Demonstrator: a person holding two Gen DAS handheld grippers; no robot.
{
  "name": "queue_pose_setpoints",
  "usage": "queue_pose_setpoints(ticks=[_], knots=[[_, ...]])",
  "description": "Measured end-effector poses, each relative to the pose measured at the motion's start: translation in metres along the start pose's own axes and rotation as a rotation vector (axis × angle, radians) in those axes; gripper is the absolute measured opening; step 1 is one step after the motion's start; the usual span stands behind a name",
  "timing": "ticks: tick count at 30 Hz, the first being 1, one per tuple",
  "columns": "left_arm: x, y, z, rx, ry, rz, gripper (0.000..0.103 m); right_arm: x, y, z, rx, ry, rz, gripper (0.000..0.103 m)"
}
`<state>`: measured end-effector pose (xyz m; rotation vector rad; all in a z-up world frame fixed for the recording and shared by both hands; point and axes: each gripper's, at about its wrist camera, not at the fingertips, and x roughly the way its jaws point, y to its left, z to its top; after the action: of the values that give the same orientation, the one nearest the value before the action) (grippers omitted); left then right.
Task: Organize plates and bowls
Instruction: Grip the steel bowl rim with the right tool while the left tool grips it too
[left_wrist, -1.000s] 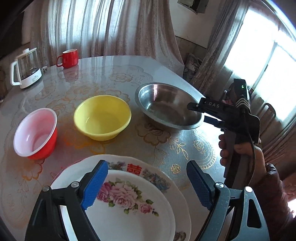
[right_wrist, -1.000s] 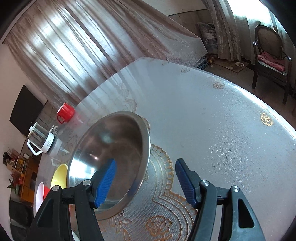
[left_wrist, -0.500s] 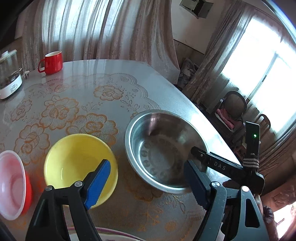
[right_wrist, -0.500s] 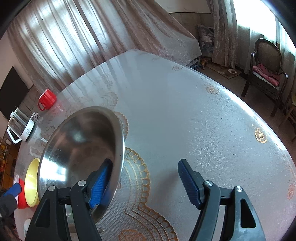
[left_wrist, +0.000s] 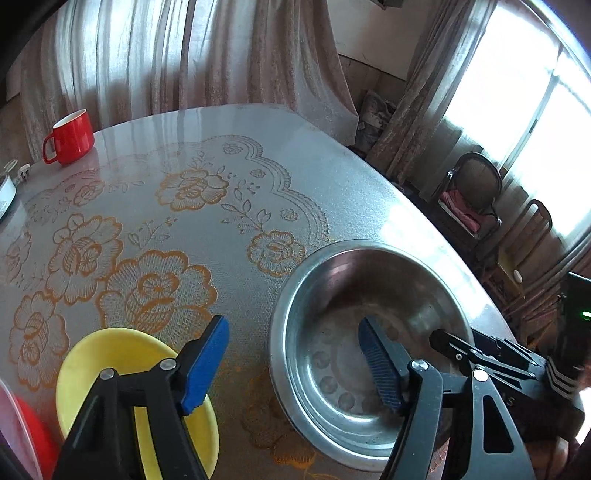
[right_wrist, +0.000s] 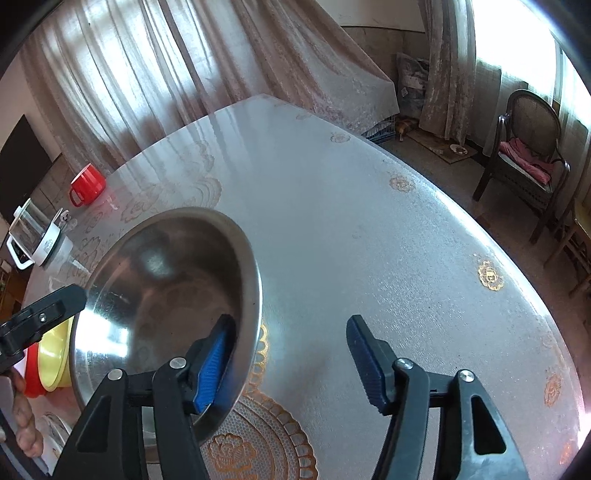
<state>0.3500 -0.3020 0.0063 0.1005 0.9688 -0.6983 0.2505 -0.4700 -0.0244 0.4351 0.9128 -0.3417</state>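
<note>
Here both grippers straddle the steel bowl (left_wrist: 364, 354) rim, left gripper (left_wrist: 293, 363) and right gripper (right_wrist: 286, 360) closing, pads not yet pressing.

Your left gripper (left_wrist: 293, 363) has travelled from over the floral plates, now out of view, to straddle the near-left rim of the steel bowl (left_wrist: 332, 376), one finger inside, and its jaws are closing. Your right gripper (right_wrist: 288, 363) has rolled a little; its jaws are closing across the bowl's opposite rim, which seems lifted off the tabletop (right_wrist: 369, 221), though glare obscures it.
</note>
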Motion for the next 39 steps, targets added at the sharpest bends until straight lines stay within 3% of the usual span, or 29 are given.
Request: queue_pose_setpoints(ticks=[2,7,8,10,12,13,14,17,22,32,39], knots=[[0.008,-0.002,0.001,0.008,0.022,-0.005,0.073,-0.004,0.000,-0.003,-0.003,0.009,0.018,0.051],[0.019,-0.011,-0.002,0.034,0.050,-0.051,0.071,-0.006,-0.003,-0.009,0.019,0.014,0.036,0.050],[0.021,-0.014,-0.003,0.040,0.060,-0.068,0.060,-0.007,-0.004,-0.010,0.026,0.011,0.042,0.050],[0.022,-0.018,-0.007,0.050,0.073,-0.057,0.050,-0.006,-0.004,-0.011,0.029,0.008,0.053,0.050],[0.022,-0.022,-0.013,0.049,0.086,-0.070,0.029,-0.004,-0.004,-0.012,0.030,0.010,0.069,0.049],[0.022,-0.024,-0.016,0.047,0.097,-0.083,0.023,-0.002,-0.004,-0.013,0.033,0.015,0.082,0.046],[0.020,-0.027,-0.020,0.054,0.102,-0.094,0.018,0.000,-0.004,-0.014,0.036,0.023,0.089,0.035],[0.012,-0.037,-0.035,0.080,0.102,-0.086,0.020,0.000,-0.004,-0.020,0.032,0.023,0.059,0.028],[-0.005,-0.051,-0.058,0.098,0.107,-0.097,0.021,-0.011,-0.011,-0.032,0.034,0.032,0.077,0.027],[-0.025,-0.082,-0.098,0.166,0.122,-0.093,0.028,-0.039,-0.027,-0.065,0.045,0.032,0.081,0.029],[-0.041,-0.096,-0.126,0.164,0.122,-0.139,0.028,-0.054,-0.036,-0.085,0.080,0.022,0.094,0.034]])
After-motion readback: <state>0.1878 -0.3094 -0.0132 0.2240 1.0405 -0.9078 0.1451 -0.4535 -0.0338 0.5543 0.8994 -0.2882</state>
